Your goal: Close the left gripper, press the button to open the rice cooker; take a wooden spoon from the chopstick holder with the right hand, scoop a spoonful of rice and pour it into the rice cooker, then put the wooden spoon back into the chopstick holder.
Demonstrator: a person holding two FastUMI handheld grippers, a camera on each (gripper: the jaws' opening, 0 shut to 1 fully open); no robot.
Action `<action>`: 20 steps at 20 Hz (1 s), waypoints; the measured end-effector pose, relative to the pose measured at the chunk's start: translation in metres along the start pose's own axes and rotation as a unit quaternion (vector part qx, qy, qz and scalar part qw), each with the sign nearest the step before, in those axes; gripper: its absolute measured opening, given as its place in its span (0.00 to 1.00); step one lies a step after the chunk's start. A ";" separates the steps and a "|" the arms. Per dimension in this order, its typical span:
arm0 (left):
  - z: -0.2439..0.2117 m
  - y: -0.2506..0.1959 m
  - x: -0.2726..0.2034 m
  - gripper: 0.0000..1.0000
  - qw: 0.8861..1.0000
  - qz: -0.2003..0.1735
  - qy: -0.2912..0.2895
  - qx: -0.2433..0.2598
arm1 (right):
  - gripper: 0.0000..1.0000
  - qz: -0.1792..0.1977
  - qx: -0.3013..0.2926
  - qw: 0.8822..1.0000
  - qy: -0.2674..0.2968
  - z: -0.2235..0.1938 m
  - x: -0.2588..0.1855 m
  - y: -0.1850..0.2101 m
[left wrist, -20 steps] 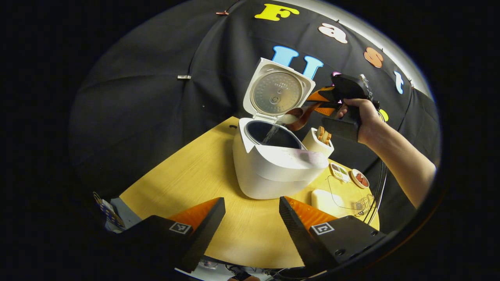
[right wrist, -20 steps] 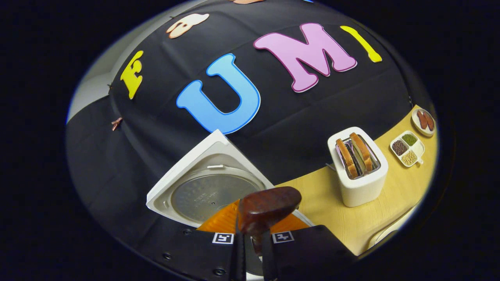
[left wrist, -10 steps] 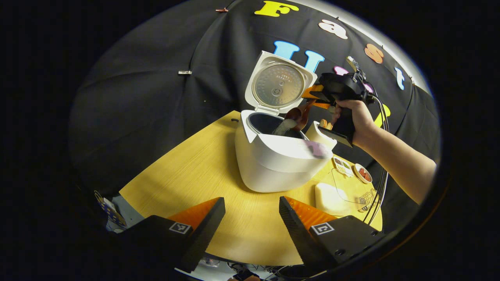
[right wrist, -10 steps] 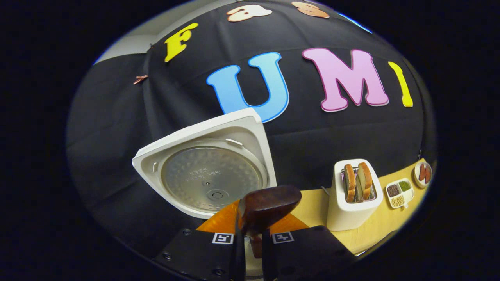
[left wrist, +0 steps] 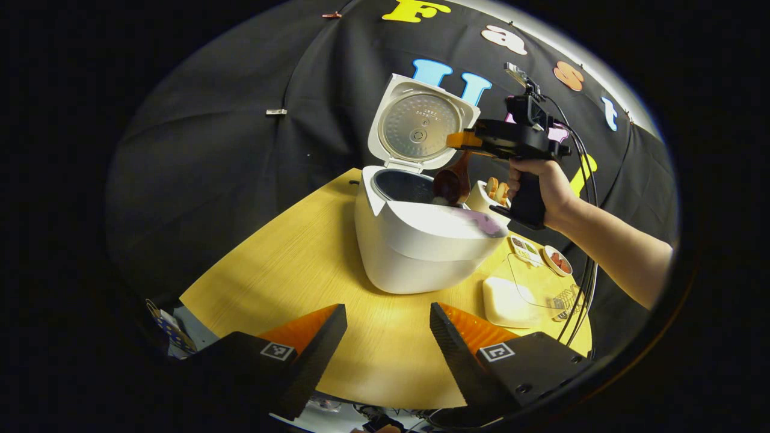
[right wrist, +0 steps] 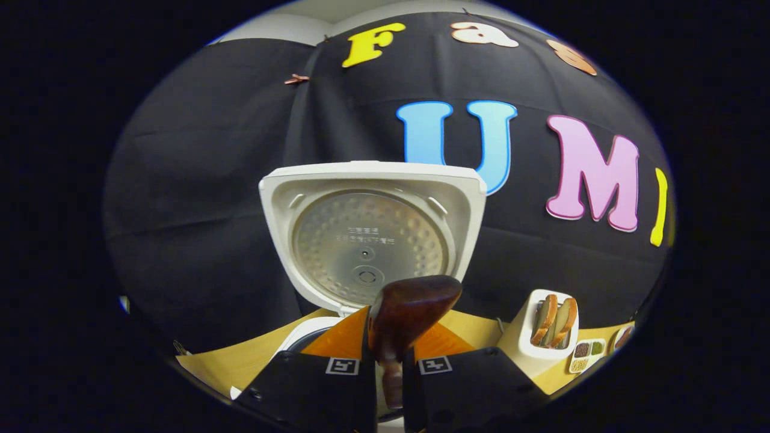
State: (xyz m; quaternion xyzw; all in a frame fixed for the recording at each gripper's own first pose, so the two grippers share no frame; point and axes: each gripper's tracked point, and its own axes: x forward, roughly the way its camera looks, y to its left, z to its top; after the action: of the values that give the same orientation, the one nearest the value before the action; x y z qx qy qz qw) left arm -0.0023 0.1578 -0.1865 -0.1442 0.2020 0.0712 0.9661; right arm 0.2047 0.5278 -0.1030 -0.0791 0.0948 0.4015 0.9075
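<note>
1. Spoon sits clamped by its handle between the right gripper fingers, which are closed on it. In the right gripper view the handle end fills the near foreground.
2. Left gripper hangs low over the near table edge with its jaws wide apart and holding nothing. It is well clear of the work.
3. Change noted: a second ago the spoon bowl was tipped above the pot with rice streaming off it. The bowl now hangs nearly straight down at the pot's far rim, with only a small pale trace at its tip. Judgement: the pour is all but done, and the return of the spoon is the step left.
4. Rice cooker stands in the middle of the table, lid upright and open behind the pot. Over the last second the right gripper has levelled out and the lid now faces its camera squarely.
5. Edges: the spoon bowl is just beside the pot rim, and the lid stands close behind the gripper. Lifting straight up before swinging away looks the safer path.
6. Toaster with bread slices stands just beyond the cooker to the right, a sectioned dish past it.
7. Chopstick holder: I cannot make it out, so its distance is unjudged.
</note>
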 end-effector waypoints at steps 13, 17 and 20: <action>0.011 -0.024 -0.008 0.96 0.998 -0.003 -0.026 0.054 | 0.21 0.014 0.021 0.999 -0.031 0.023 -0.041 -0.006; 0.008 -0.041 -0.009 0.96 0.998 -0.019 -0.026 0.056 | 0.21 -0.010 0.107 0.992 -0.061 0.056 -0.076 -0.045; 0.006 -0.055 -0.012 0.96 0.997 -0.032 -0.028 0.065 | 0.21 -0.046 0.156 0.984 -0.073 0.065 -0.109 -0.090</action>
State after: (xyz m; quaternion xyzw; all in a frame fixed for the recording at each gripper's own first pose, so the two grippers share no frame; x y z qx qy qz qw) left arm -0.0005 0.1065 -0.1625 -0.0849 0.1740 0.0313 0.9806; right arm 0.2071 0.4043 -0.0084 0.0889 0.0858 0.3440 0.9308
